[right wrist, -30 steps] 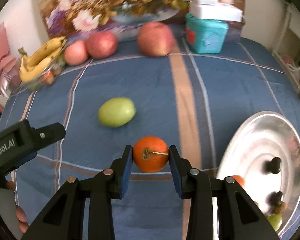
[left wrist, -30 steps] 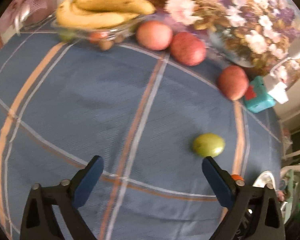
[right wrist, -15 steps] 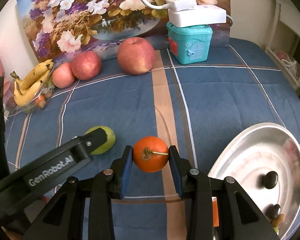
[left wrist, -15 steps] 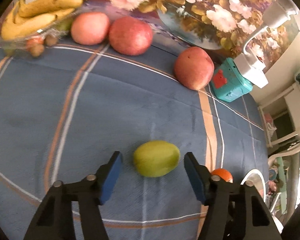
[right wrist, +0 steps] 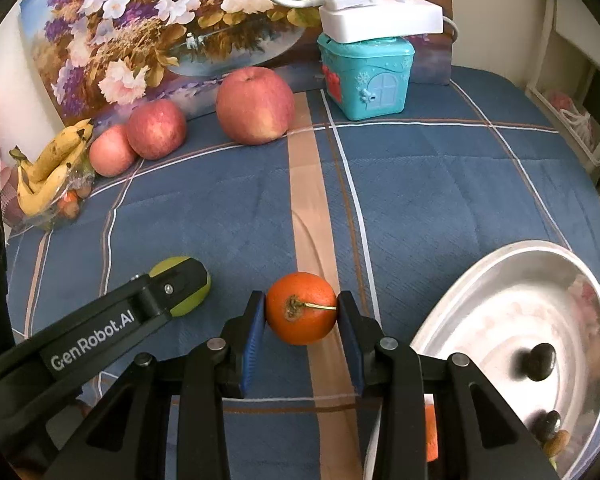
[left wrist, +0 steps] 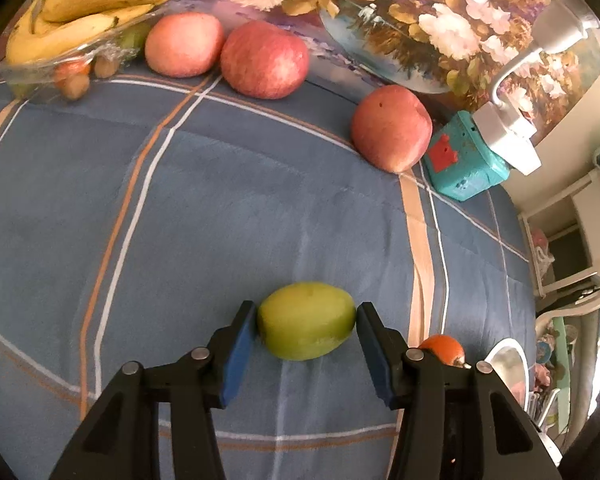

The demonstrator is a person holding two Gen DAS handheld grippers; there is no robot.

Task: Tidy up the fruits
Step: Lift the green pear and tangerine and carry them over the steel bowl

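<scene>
A green fruit (left wrist: 306, 326) lies on the blue checked cloth, and my left gripper (left wrist: 306, 334) has closed its blue pads against both its sides. The fruit also shows partly behind the left finger in the right wrist view (right wrist: 188, 288). My right gripper (right wrist: 302, 326) is shut on an orange (right wrist: 302, 308) with a stem, held just above the cloth; the orange peeks out in the left wrist view (left wrist: 442, 348). A silver oval tray (right wrist: 480, 292) with a few small dark fruits lies to the right. Three red apples (right wrist: 254, 106) sit along the back.
Bananas (right wrist: 50, 172) in a clear dish stand at the back left, with small fruits beneath. A teal toy house (right wrist: 368, 76) with a white power strip on top stands at the back by a flower painting (right wrist: 160, 20). A white shelf (right wrist: 572, 92) is at the right.
My left gripper has moved right and forward to the green fruit and closed from wide open onto it. My right gripper has kept hold of the orange and drawn back a little.
</scene>
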